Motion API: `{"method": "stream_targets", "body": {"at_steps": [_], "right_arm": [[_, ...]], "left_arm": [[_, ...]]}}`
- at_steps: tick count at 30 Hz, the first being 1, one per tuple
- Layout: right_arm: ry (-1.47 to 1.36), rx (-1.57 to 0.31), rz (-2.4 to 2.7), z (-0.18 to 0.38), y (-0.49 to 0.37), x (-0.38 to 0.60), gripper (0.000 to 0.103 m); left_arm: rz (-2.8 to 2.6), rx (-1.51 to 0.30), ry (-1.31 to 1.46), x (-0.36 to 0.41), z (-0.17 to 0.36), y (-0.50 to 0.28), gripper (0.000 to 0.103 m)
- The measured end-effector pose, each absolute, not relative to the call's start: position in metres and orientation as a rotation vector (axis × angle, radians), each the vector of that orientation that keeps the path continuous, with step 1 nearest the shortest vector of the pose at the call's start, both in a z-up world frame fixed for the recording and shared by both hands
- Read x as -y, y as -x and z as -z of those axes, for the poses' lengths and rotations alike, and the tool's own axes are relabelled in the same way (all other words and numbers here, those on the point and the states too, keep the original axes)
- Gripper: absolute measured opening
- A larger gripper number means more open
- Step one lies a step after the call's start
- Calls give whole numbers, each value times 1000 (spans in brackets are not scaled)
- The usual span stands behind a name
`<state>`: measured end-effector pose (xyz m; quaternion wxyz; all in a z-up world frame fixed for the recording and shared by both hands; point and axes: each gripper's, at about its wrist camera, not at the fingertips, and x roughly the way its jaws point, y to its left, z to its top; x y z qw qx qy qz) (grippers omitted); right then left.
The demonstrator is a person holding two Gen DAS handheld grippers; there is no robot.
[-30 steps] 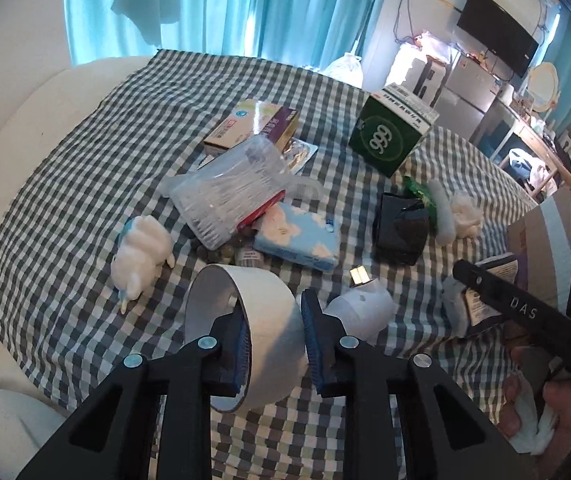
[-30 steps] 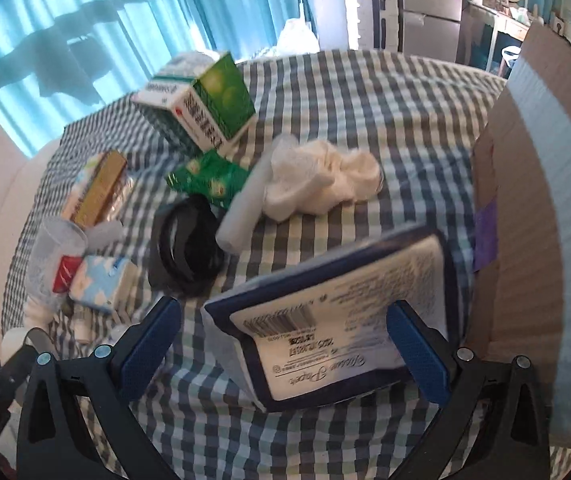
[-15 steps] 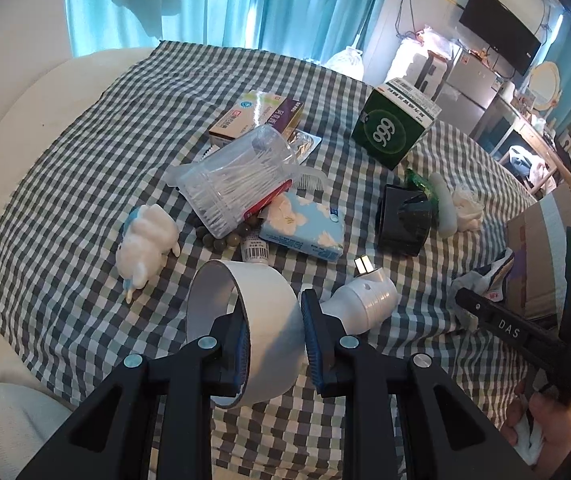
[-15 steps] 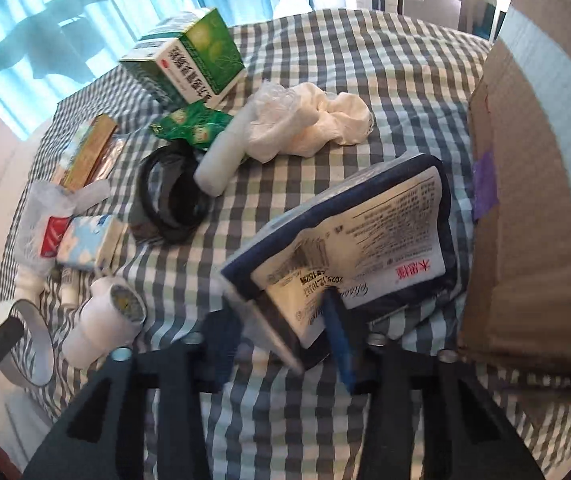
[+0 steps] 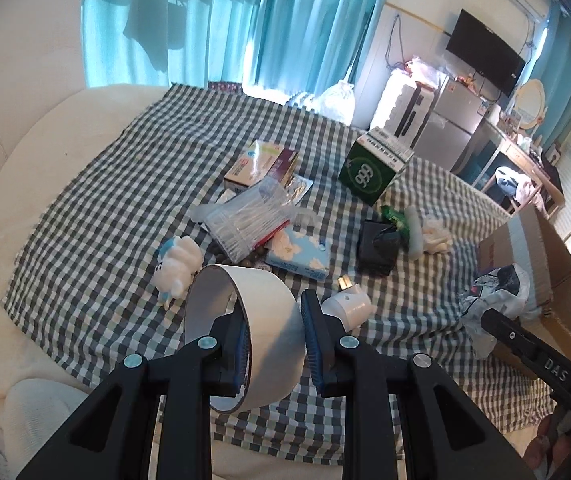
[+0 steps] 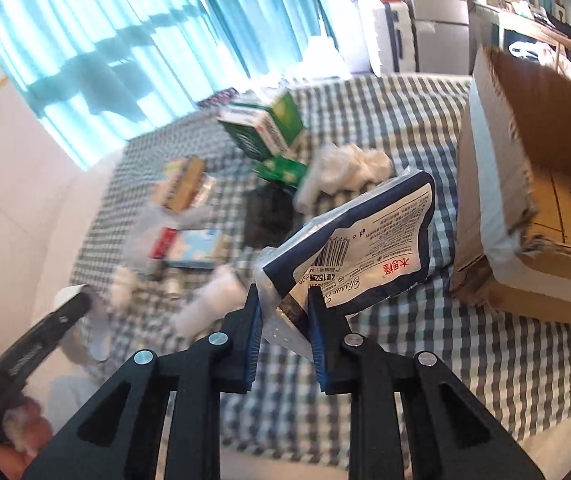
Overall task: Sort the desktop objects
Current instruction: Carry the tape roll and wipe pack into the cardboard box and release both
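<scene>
Pinching the crumpled corner of a blue-and-white plastic pack (image 6: 369, 240) in the right gripper (image 6: 283, 312), whose jaws have just been closing, with that corner between the pads. Held tilted above the checked cloth (image 5: 105, 200), just beside the open cardboard box (image 6: 497, 184) but not in it. Clamped in the left gripper (image 5: 275, 336): a white tape roll (image 5: 269, 320), squeezed across its band, raised off the cloth, well apart from the box.

Judged early in the sorting: nothing seen inside the visible part of the box, two things in hand, the rest on the cloth.

Counted on the cloth:
- one green carton (image 5: 373, 168)
- one stack of flat cartons (image 5: 261, 164), number unclear
- one clear bag of swabs (image 5: 245, 220)
- one light-blue tissue pack (image 5: 299, 254)
- one black pouch (image 5: 379, 246)
- one green sachet (image 5: 393, 216)
- one white tube (image 5: 413, 232), touching one crumpled white cloth (image 5: 433, 234)
- one white plush toy (image 5: 177, 266)
- one white plug adapter (image 5: 349, 304)

Likely a few small items under the swab bag, too hidden to count.
</scene>
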<state>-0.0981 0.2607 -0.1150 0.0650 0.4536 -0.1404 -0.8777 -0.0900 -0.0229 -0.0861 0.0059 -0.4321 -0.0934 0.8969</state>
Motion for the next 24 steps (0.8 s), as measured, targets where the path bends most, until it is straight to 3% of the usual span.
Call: {"method": "stream_targets", "body": {"at_steps": [24], "right_arm": [[-1052,336,2693,7,34,-234,21]], "left_arm": [[-2759,108,1122,-19,-1,58,25]]}}
